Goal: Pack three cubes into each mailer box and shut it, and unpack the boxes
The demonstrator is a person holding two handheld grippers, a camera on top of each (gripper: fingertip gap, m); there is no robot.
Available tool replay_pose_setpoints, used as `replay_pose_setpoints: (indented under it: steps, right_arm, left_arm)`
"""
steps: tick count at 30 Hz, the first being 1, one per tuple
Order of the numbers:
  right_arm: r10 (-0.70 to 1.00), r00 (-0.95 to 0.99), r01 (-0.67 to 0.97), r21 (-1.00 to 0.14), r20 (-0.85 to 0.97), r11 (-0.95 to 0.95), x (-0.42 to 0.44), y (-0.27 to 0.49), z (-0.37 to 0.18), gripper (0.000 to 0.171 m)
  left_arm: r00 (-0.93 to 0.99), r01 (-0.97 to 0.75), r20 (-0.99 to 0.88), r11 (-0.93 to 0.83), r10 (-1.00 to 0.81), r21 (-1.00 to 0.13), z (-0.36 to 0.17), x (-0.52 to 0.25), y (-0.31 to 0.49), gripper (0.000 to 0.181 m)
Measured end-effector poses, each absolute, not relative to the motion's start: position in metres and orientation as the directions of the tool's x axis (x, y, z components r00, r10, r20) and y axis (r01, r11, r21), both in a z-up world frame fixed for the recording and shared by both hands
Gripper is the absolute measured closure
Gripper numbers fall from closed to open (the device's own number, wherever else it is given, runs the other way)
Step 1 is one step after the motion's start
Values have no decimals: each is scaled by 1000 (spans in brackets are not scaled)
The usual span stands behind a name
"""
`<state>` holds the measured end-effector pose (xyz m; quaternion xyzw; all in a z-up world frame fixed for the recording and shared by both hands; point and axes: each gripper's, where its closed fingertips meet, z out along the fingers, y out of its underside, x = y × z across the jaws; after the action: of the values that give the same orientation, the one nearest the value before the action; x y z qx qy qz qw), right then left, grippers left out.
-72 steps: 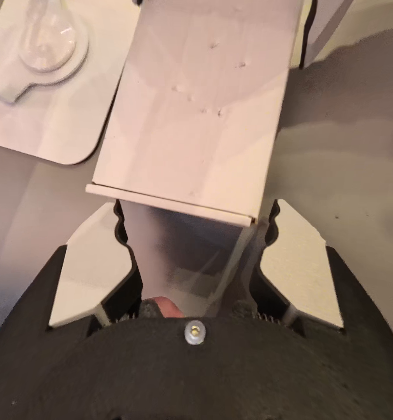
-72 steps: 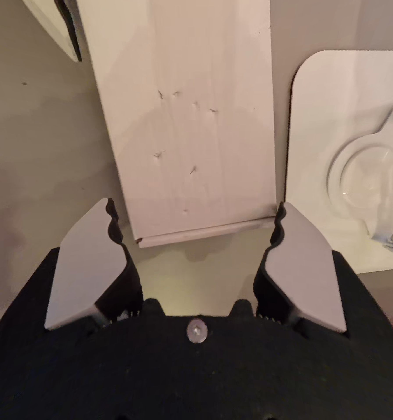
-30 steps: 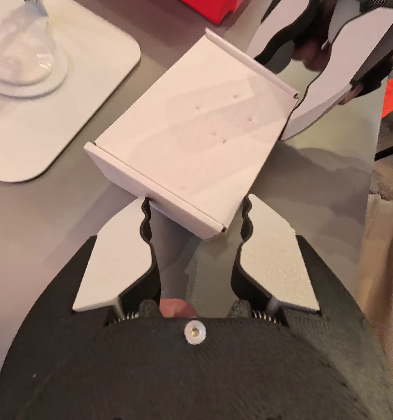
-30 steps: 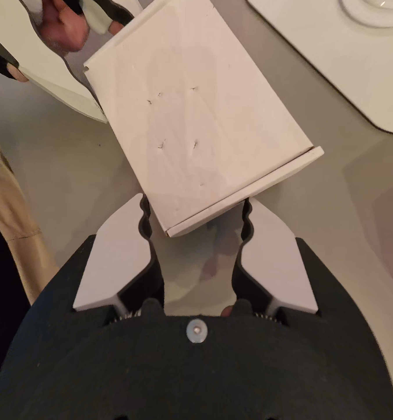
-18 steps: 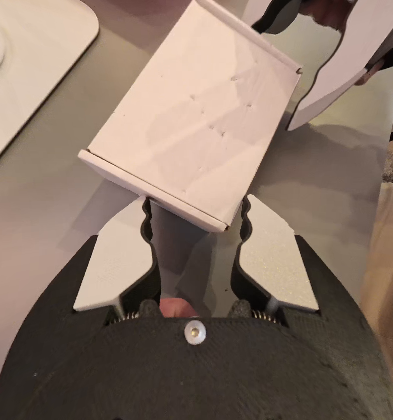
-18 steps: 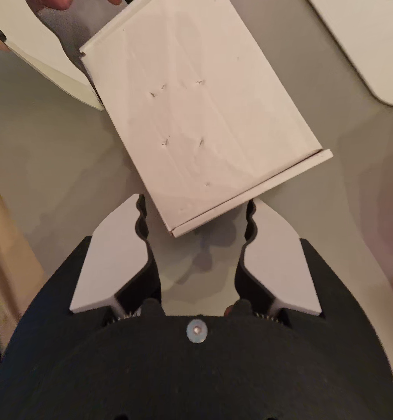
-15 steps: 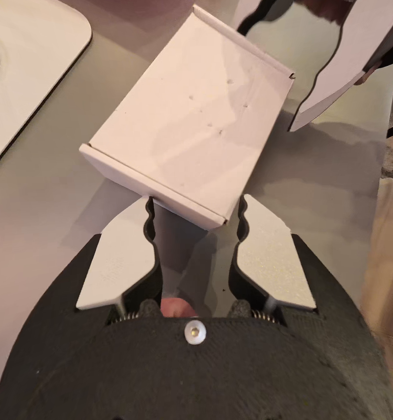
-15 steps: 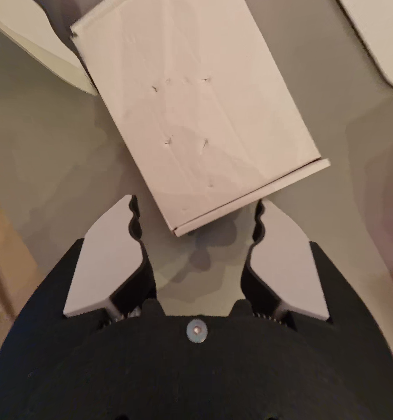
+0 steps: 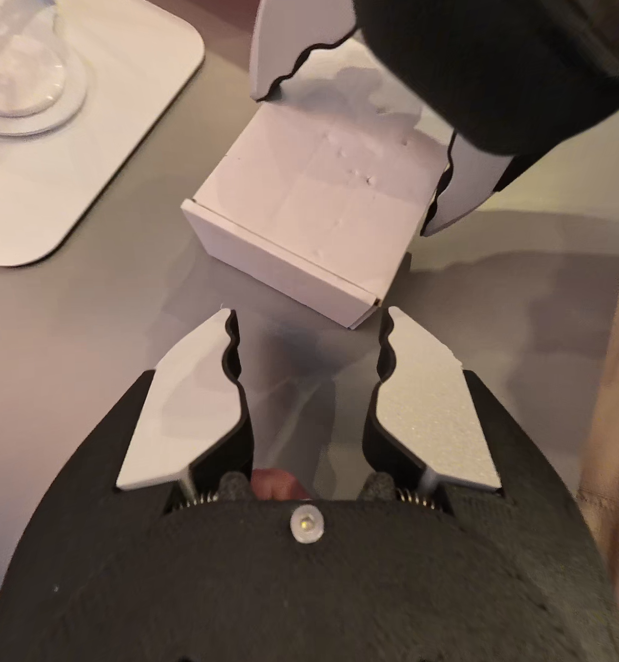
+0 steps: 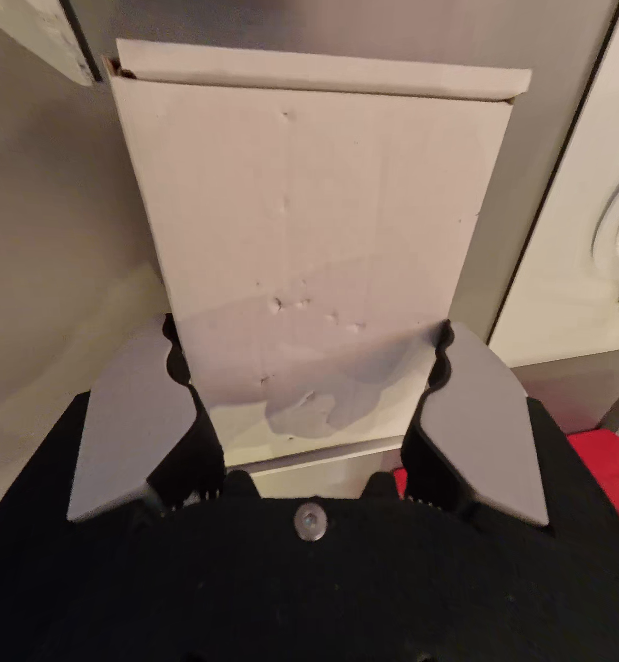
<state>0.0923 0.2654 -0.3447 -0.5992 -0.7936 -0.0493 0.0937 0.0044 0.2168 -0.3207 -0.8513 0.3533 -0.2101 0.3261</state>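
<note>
Two tools spread: right tool [image 10: 306, 344] straddles mailer box [image 10: 308, 222]; left tool [image 9: 310, 318] just short.

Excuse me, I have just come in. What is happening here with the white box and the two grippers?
A person works with two hand-held grippers at a grey table. A closed white mailer box lies flat on it. The right gripper straddles the box at its far end, one finger along each long side, jaws wide; whether it presses the box I cannot tell. The left gripper is open and empty just short of the box's near end. A white mat with a clear glass object lies beside.
</note>
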Motion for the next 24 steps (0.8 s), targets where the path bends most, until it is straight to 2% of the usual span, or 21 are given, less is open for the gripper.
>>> replay_pose_setpoints:
  steps: [3, 13, 18, 24]
  right_arm:
    - [941, -275, 953, -69, 197, 294, 93, 267, -343, 41]
    - [982, -184, 910, -372, 28, 181, 96, 263, -313, 43]
    - [981, -192, 886, -424, 34, 188, 102, 262, -288, 43]
    - [980, -142, 869, -456, 141, 192, 132, 292, -224, 43]
  left_arm:
    - [681, -447, 128, -548, -721, -707, -320, -9, 223, 107]
    - [710, -397, 153, -569, -688, -720, -317, -33, 229, 108]
    - [706, -413, 151, -575, -692, -707, -322, -33, 226, 108]
    - [690, -471, 100, -550, -717, -690, -326, -29, 220, 107]
